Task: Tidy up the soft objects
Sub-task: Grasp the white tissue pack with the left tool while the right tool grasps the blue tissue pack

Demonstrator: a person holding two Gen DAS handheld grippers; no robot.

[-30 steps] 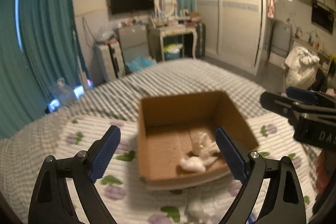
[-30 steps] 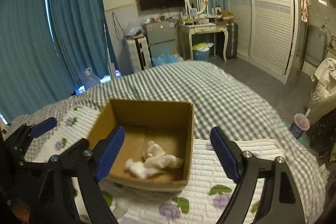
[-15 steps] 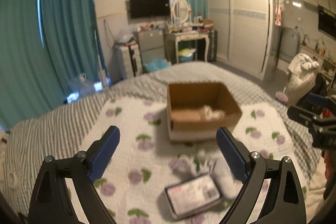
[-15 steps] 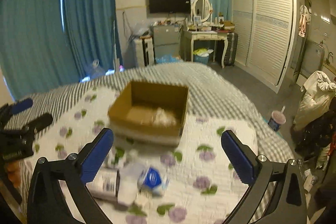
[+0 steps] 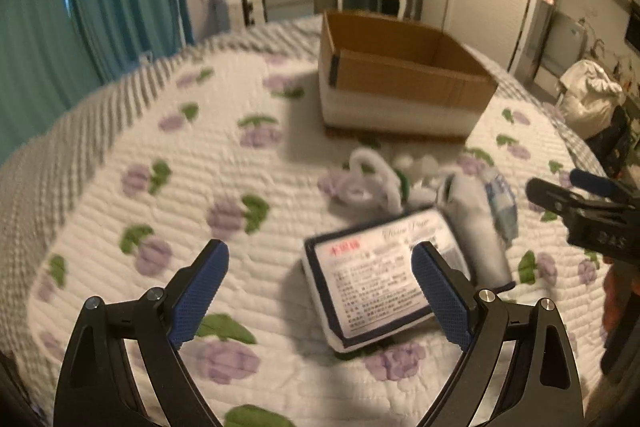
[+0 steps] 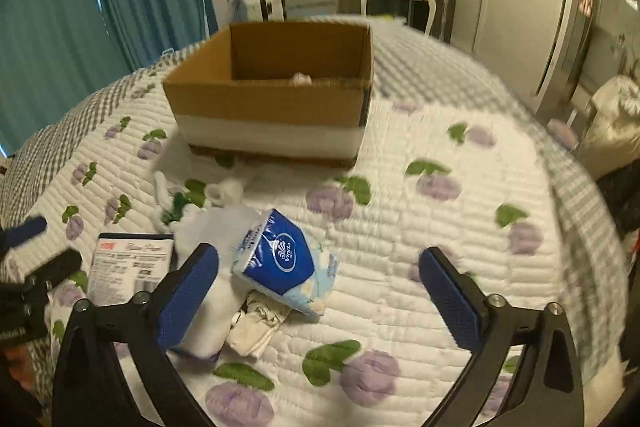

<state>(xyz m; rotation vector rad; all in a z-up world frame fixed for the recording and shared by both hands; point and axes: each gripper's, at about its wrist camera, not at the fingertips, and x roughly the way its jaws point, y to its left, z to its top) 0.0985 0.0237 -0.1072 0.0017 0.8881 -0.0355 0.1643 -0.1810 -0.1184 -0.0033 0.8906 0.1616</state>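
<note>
Soft objects lie in a loose heap on a bed (image 6: 460,235) covered by a white quilt printed with purple flowers, and most of them are not yet put away.

A cardboard box (image 6: 272,103) sits open on the quilt at about 12 o'clock from the heap, well apart from it. Over its near wall, in the right wrist view, only one small white soft thing (image 6: 300,79) shows inside; the rest of the floor is hidden. So the sorting looks barely begun.

Still on the quilt, from largest to smallest: a flat tissue pack with a printed label (image 5: 376,279), lying at about 9 o'clock within the heap; a blue Vinda tissue pack (image 6: 282,263), tilted on its side at the 3 o'clock edge; a white sock-like cloth (image 6: 212,307) between the two packs; a crumpled patterned cloth (image 6: 256,327) tucked under the blue pack; a looped white fluffy strip (image 5: 372,179) at the box side of the heap; and what look like small white cotton balls (image 5: 412,161), too blurred to count.

The left tongs (image 5: 320,291) hover low over the labelled pack, spread wide, gripping nothing. The right tongs (image 6: 320,295) hover over the blue pack, also spread wide and empty.
</note>
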